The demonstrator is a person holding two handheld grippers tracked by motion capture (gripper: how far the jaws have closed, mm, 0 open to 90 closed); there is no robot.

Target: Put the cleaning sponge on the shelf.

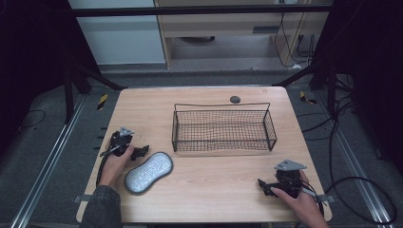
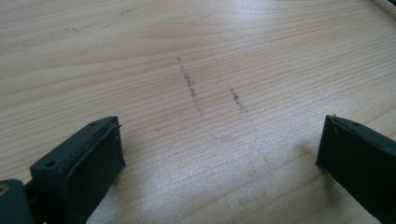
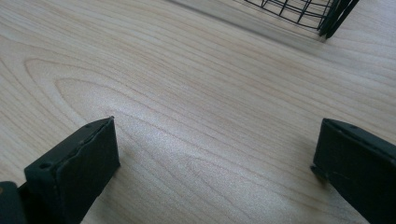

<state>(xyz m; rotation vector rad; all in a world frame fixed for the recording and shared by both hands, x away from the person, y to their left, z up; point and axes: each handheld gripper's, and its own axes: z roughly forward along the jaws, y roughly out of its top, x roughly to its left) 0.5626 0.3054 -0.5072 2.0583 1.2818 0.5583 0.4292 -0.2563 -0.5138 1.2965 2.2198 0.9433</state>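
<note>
Both hand-held grippers rest released and empty on the light wooden table [image 1: 214, 185]: the left hand-held gripper [image 1: 141, 152] just beside the grey peanut-shaped textured pad [image 1: 148, 172], likely readying a grasp, the right hand-held gripper [image 1: 263, 184] near the empty black wire-mesh basket [image 1: 223, 129].

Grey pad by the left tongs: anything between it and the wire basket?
Nothing visible does. The grey pad lies on the table right beside the left tongs, open and holding nothing. Only bare wood separates it from the wire basket, which sits behind it and to the right. The basket's raised near wall must be cleared.
</note>
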